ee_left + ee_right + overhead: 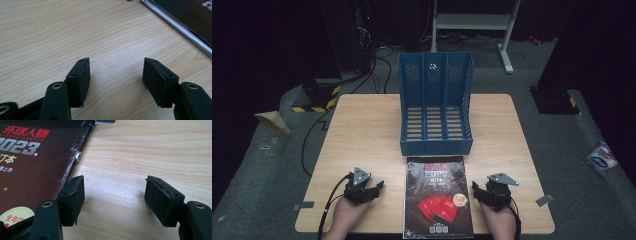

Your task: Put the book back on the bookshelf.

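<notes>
High view: we see a wooden table w/ a dark magazine lying flat at the near edge, centred, its top edge just below a blue file rack. The rack stands upright w/ three slots, open side facing us. The left gripper rests on the table to the left of the magazine, near but apart from it. The right gripper sits just beside the magazine's right edge. Both point roughly inward toward the magazine. A person's hands come in from the bottom, one behind each gripper.

Left gripper view: we look along the jaws, which stand spread w/ bare tabletop between them, nothing pinched. The magazine lies ahead and to the right, well clear of the fingertips; its pale page edge runs diagonally across the top right corner.

Right gripper view: jaws spread here too, only wood grain between them. The magazine lies at the left, cover w/ red and grey print. The left-hand pad sits over or right at the cover's worn edge; we can't tell if it touches. The other pad is over bare table.
</notes>
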A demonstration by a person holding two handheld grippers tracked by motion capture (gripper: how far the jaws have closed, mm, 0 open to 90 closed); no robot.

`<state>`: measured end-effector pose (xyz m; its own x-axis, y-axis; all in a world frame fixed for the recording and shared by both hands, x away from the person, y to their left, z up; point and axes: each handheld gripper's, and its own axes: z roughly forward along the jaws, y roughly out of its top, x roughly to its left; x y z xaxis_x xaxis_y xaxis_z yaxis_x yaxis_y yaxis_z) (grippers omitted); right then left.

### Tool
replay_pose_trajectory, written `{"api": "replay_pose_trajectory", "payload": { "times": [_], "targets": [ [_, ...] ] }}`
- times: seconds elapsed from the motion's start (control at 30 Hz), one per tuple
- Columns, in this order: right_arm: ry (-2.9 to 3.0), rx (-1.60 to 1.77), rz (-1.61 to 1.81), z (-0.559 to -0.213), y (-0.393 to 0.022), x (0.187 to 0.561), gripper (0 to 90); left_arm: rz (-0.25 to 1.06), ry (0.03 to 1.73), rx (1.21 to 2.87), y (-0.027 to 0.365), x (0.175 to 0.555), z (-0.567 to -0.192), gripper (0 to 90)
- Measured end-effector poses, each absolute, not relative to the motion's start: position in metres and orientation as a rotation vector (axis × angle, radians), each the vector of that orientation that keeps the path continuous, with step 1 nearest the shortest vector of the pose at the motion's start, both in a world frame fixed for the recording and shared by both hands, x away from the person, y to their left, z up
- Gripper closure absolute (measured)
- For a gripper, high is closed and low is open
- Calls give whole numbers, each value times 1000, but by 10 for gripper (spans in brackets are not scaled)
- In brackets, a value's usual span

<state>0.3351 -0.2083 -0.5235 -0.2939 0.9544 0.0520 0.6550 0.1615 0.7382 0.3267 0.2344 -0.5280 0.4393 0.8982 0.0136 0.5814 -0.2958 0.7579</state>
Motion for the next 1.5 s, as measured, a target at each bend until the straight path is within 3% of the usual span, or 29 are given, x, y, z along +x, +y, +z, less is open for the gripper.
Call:
{"api": "replay_pose_trajectory", "payload": {
  "times": [1.07,1.5],
  "targets": [
    [1959,1503,959,-516,-213,327,324,605,1252,1997,231,327,-528,358],
    [1923,1393,1078,-484,-196,329,421,600,1272,1984,234,323,-528,387]
  ]
}}
